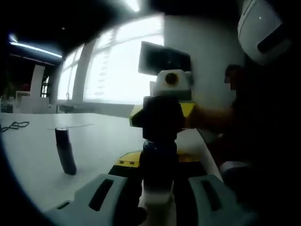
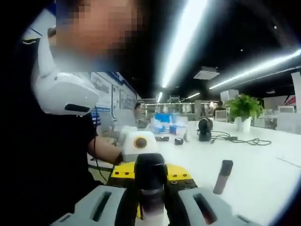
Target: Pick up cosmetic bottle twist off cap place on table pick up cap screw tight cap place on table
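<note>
Cosmetic bottle (image 1: 159, 188) held between both grippers above the white table (image 1: 37, 160): left gripper (image 1: 157, 200) clamps its pale body, right gripper (image 2: 150, 197) clamps the dark cap (image 2: 150, 172). Probably light, rigid, smooth — grip the body low and the cap squarely.

White table (image 1: 33, 155): broad, flat surface extending across both views. A dark cable (image 1: 14, 125) lies on it in the left gripper view; a second cable (image 2: 240, 140) runs across it in the right gripper view.

Windows (image 1: 113, 70): large, bright panes behind the table, separated by pale frames. A dark monitor (image 1: 164, 59) stands in front of them.

Ceiling: dark, fitted with long strip lights (image 2: 188, 37) and a square vent (image 2: 206, 73).

Potted green plant (image 2: 243, 110): positioned on the far part of the table, in a white pot
</note>
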`<state>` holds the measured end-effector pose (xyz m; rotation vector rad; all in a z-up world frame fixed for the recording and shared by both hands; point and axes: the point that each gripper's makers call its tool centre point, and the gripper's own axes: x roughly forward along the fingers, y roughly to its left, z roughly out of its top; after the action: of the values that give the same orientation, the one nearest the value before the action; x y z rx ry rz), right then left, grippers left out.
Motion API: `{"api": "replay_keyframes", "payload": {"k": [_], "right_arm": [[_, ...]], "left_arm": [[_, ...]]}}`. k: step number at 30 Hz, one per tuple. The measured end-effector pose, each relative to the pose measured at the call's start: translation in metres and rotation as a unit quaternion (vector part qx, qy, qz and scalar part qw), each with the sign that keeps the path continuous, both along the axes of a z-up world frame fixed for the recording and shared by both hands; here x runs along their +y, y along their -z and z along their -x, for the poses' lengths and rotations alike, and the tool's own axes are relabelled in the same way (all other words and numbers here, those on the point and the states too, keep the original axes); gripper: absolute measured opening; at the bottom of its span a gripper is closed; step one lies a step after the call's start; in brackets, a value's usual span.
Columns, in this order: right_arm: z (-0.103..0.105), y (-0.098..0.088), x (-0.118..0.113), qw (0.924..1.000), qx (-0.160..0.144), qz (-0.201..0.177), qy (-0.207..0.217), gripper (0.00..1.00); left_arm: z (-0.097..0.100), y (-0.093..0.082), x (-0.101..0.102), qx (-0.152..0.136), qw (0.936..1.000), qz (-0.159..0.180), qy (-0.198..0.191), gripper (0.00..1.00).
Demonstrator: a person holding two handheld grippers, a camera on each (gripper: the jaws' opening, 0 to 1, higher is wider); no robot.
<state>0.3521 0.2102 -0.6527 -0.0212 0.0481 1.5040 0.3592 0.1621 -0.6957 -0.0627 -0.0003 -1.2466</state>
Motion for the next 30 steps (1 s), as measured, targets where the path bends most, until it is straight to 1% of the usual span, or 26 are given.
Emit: {"api": "replay_keyframes", "payload": {"k": [2, 4, 9, 11, 14, 15, 19, 21, 23, 26, 27, 30], "right_arm": [[-0.0009, 0.0000, 0.0003, 0.9999, -0.008, 0.002, 0.013, 0.14], [-0.0005, -0.0001, 0.0010, 0.9997, -0.009, 0.003, 0.022, 0.14], [-0.0030, 0.0003, 0.0003, 0.9979, -0.006, 0.006, 0.064, 0.14], [-0.0032, 0.0002, 0.0001, 0.9961, -0.017, 0.011, 0.086, 0.14], [-0.0029, -0.0001, 0.0008, 0.9937, -0.020, 0.015, 0.109, 0.14], [-0.0028, 0.0000, 0.0008, 0.9930, -0.016, 0.014, 0.116, 0.14], [-0.0029, -0.0005, 0.0003, 0.9895, -0.015, 0.015, 0.143, 0.14], [-0.0027, -0.0005, -0.0002, 0.9876, -0.013, 0.017, 0.156, 0.14], [-0.0026, -0.0005, -0.0003, 0.9849, -0.013, 0.019, 0.171, 0.14], [-0.0042, -0.0006, -0.0009, 0.9777, -0.012, 0.023, 0.209, 0.14], [-0.0041, -0.0010, -0.0014, 0.9753, -0.021, 0.025, 0.219, 0.14], [-0.0021, -0.0006, -0.0035, 0.9721, -0.020, 0.020, 0.233, 0.14]], "left_arm": [[-0.0011, 0.0000, 0.0007, 0.000, 1.0000, -0.001, -0.004, 0.14], [-0.0013, 0.0001, 0.0012, -0.001, 1.0000, -0.002, -0.009, 0.14], [-0.0024, 0.0003, 0.0036, -0.001, 0.9998, -0.004, -0.022, 0.14], [-0.0024, 0.0003, 0.0038, -0.003, 0.9997, -0.005, -0.025, 0.14], [-0.0028, 0.0004, 0.0041, -0.005, 0.9994, -0.011, -0.033, 0.14], [-0.0034, 0.0009, 0.0045, 0.004, 0.9993, -0.009, -0.036, 0.14], [-0.0028, 0.0008, 0.0039, 0.000, 0.9987, -0.014, -0.050, 0.14], [-0.0028, 0.0008, 0.0039, -0.003, 0.9984, -0.015, -0.054, 0.14], [-0.0024, 0.0009, 0.0049, -0.003, 0.9982, -0.010, -0.059, 0.14], [-0.0028, 0.0003, 0.0064, -0.005, 0.9981, -0.009, -0.061, 0.14], [-0.0029, 0.0001, 0.0065, -0.005, 0.9981, -0.009, -0.060, 0.14], [-0.0016, -0.0002, 0.0056, -0.006, 0.9983, -0.008, -0.058, 0.14]]}}
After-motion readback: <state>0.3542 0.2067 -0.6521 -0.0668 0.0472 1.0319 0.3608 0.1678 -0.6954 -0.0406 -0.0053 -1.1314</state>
